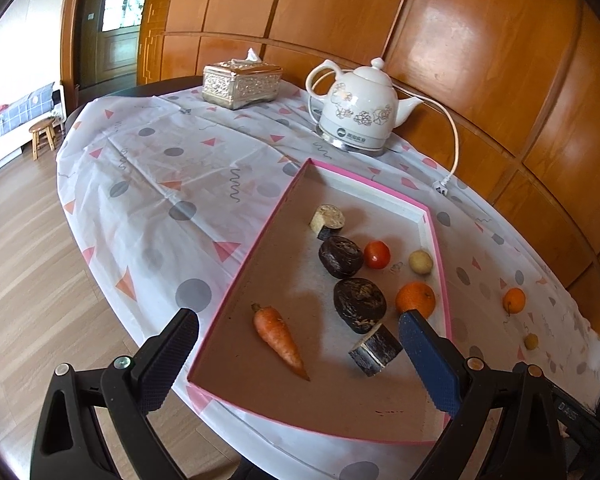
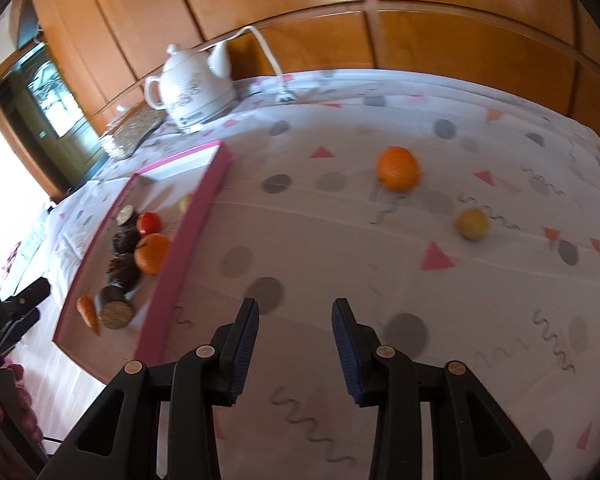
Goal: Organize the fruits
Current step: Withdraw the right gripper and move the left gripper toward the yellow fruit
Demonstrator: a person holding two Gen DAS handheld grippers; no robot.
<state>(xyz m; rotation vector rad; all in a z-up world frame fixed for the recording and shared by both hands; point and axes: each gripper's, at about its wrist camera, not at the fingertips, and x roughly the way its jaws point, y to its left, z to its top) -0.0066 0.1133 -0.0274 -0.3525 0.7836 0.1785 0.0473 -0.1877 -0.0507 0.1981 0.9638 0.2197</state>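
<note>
A pink-rimmed box (image 1: 256, 240) lies on the table and holds a carrot (image 1: 280, 340), several dark lumps (image 1: 359, 305), a tomato (image 1: 377, 255), an orange (image 1: 415, 299) and a small yellow fruit (image 1: 420, 261). My left gripper (image 1: 300, 324) is open and empty above the box's near end. On the cloth to the right of the box lie a second orange (image 2: 397, 169) and a small yellow fruit (image 2: 472, 223). My right gripper (image 2: 295, 312) is open and empty over the cloth, short of both. The box also shows in the right wrist view (image 2: 192, 224).
A white electric kettle (image 1: 360, 110) with its cord (image 1: 454, 148) and a silver tissue box (image 1: 241, 84) stand at the table's far side. A wood-panelled wall (image 1: 460, 40) runs behind. The table edge and the floor (image 1: 28, 260) lie to the left.
</note>
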